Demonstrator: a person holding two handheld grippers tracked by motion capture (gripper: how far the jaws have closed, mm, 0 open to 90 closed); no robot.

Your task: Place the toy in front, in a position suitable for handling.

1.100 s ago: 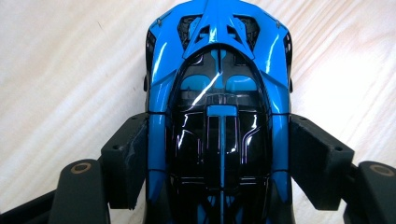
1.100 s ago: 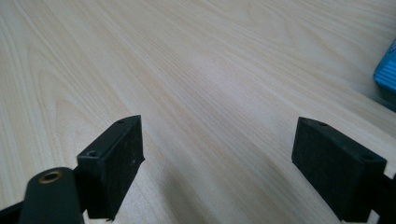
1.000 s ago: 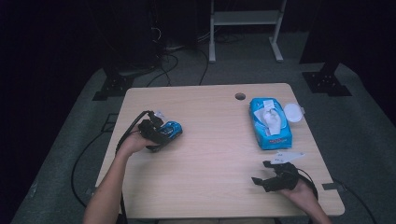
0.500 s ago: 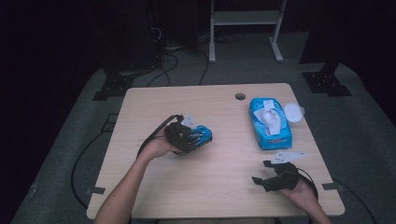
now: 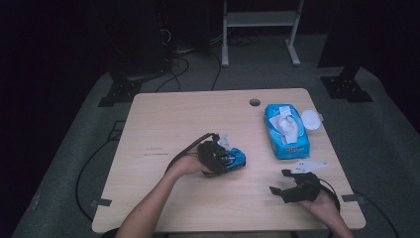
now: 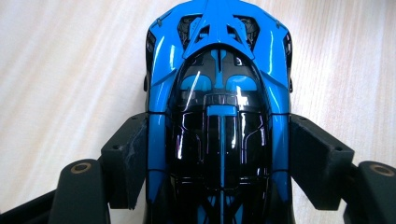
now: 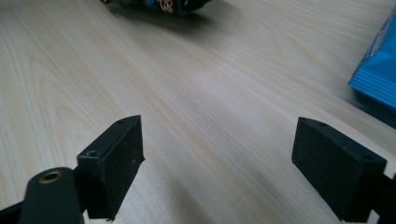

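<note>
Pickup judged done, placing left: blue toy car [image 6: 218, 116] pinched in left claw [image 5: 225, 159] near desk [image 5: 163, 124] centre, wipes pack [image 5: 286, 130] at 2 o'clock; right claw [image 7: 217, 163] spread, idle at 5 o'clock.

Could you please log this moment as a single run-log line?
left claw: shut on blue toy car | right claw: open, idle over table | wipes pack: untouched

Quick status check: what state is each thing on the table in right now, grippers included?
Left gripper: shut on the blue toy car.
Blue toy car: clamped between the fingers, over the table.
Right gripper: open, holding nothing, low over the table.
Wipes pack: lying flat, lid flipped open, a wipe sticking out.
</note>
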